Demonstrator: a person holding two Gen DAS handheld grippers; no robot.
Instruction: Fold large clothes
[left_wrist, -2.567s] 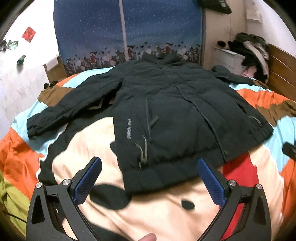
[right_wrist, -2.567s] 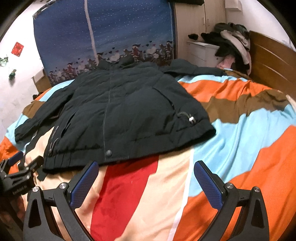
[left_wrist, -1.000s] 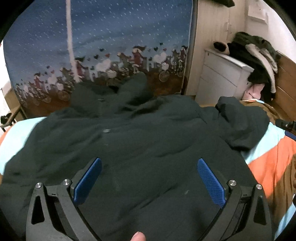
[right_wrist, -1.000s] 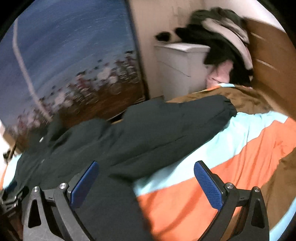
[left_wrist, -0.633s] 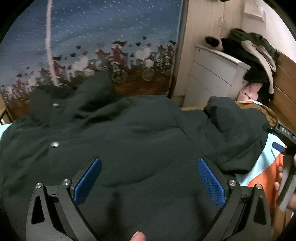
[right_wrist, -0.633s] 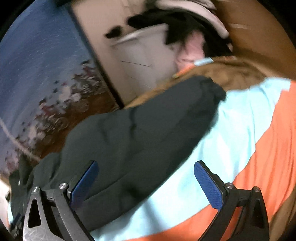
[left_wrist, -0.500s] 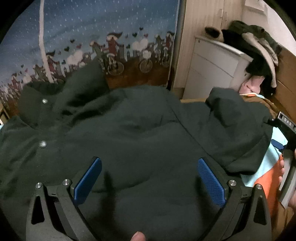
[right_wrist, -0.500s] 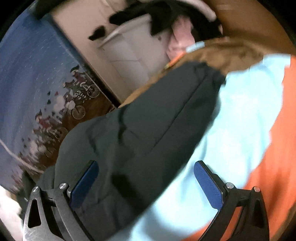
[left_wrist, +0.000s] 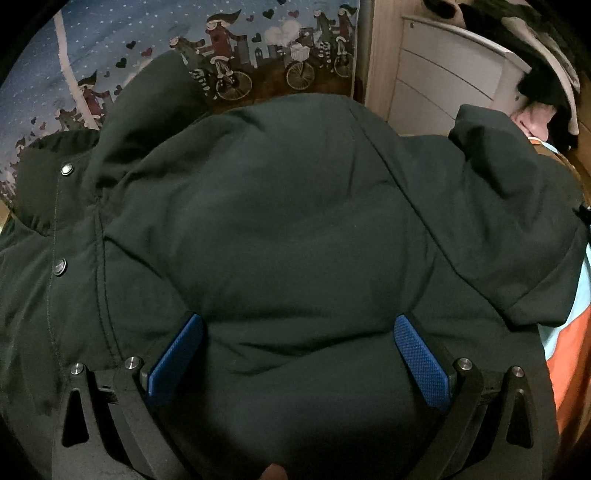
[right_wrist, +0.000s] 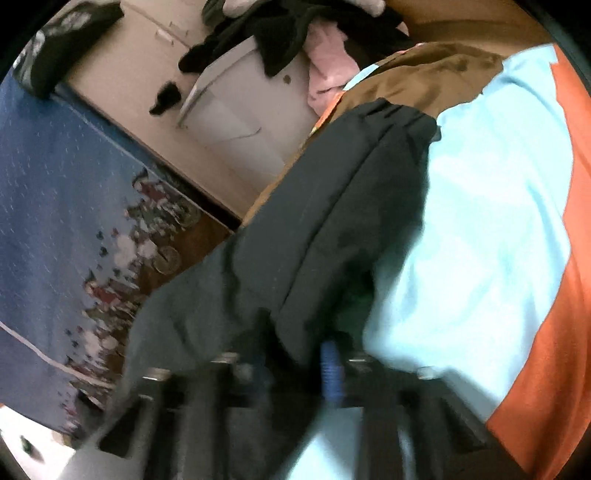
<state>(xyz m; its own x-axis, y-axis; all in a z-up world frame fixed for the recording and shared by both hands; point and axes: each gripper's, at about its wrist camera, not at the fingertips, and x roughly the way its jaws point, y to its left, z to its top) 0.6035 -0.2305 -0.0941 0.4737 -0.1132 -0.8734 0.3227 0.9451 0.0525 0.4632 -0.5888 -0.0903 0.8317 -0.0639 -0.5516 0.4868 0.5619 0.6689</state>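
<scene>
A large dark green padded jacket (left_wrist: 295, 221) lies spread on the striped bed cover, collar and snap buttons at the left. My left gripper (left_wrist: 297, 343) is open, its blue pads pressed down on the jacket's shoulder area with fabric bulging between them. In the right wrist view the jacket's sleeve (right_wrist: 332, 221) runs up to its cuff on the light blue stripe. My right gripper (right_wrist: 299, 365) is shut on the sleeve fabric; the picture is blurred by motion.
A blue curtain with a bicycle print (left_wrist: 221, 44) hangs behind the bed. A white drawer unit (left_wrist: 443, 85) piled with dark and pink clothes (right_wrist: 314, 44) stands at the far right. The bed cover (right_wrist: 498, 221) has light blue, orange and brown stripes.
My left gripper has come down onto the jacket's shoulder. My right gripper has reached the sleeve, tilted, and closed on its fabric.
</scene>
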